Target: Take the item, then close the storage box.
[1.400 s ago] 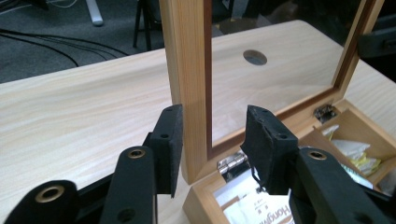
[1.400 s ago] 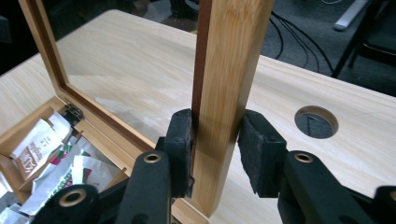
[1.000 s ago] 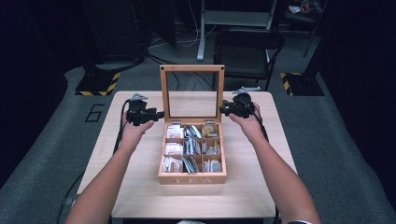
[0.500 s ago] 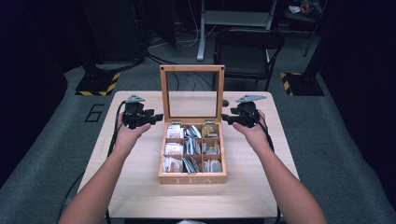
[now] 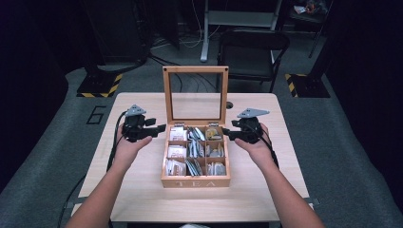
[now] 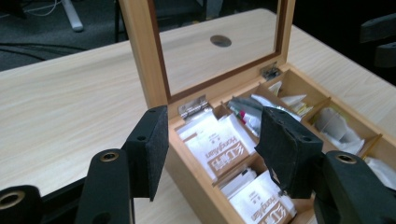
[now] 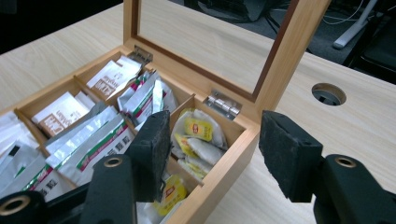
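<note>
Wooden and pale, the table (image 5: 142, 194) carries the tea box (image 5: 195, 182) in its middle, lid (image 5: 195, 70) standing upright. At the box's left wall we hold the left gripper (image 5: 161, 127) with jaws wide apart, empty. At its right wall we hold the right gripper (image 5: 225, 133), also wide, over the back right compartment with yellow tea bags (image 7: 198, 128).
</note>
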Motion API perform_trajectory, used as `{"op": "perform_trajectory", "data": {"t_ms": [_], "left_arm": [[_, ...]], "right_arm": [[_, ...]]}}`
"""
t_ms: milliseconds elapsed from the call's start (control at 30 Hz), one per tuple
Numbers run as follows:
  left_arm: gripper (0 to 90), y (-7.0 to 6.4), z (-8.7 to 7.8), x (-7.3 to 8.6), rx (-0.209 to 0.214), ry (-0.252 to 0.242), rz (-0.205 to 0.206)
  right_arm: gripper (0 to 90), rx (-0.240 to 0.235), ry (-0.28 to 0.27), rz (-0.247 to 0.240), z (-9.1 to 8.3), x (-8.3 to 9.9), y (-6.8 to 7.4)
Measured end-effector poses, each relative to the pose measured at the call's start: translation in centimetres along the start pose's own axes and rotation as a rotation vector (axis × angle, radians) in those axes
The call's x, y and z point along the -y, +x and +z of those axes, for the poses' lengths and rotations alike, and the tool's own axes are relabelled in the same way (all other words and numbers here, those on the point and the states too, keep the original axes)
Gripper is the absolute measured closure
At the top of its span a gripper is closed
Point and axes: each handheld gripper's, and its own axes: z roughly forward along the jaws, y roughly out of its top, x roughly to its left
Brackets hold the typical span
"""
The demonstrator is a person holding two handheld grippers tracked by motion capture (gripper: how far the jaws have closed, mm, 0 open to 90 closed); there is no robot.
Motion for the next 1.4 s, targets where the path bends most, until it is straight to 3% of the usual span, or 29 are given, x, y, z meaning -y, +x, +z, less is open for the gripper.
{"op": "perform_trajectory", "data": {"t_ms": [167, 600, 1100, 1400], "left_arm": [[42.8, 0.0, -0.5, 1.1, 0.009, -0.009, -0.022], [43.1, 0.1, -1.0, 4.0, -0.017, -0.010, -0.037], [42.4, 0.5, -0.3, 5.9, -0.017, 0.041, -0.036], [42.4, 0.9, -0.3, 6.3, -0.024, 0.034, -0.061]], "right_arm": [[44.2, -0.015, -0.003, -0.043, -0.4, 1.1, 1.3], [45.5, -0.018, 0.025, -0.062, -0.8, 3.2, 4.3], [51.9, -0.054, 0.013, -0.078, -0.6, 4.2, 5.9], [55.2, -0.089, 0.022, -0.073, -0.1, 4.5, 7.3]]}}
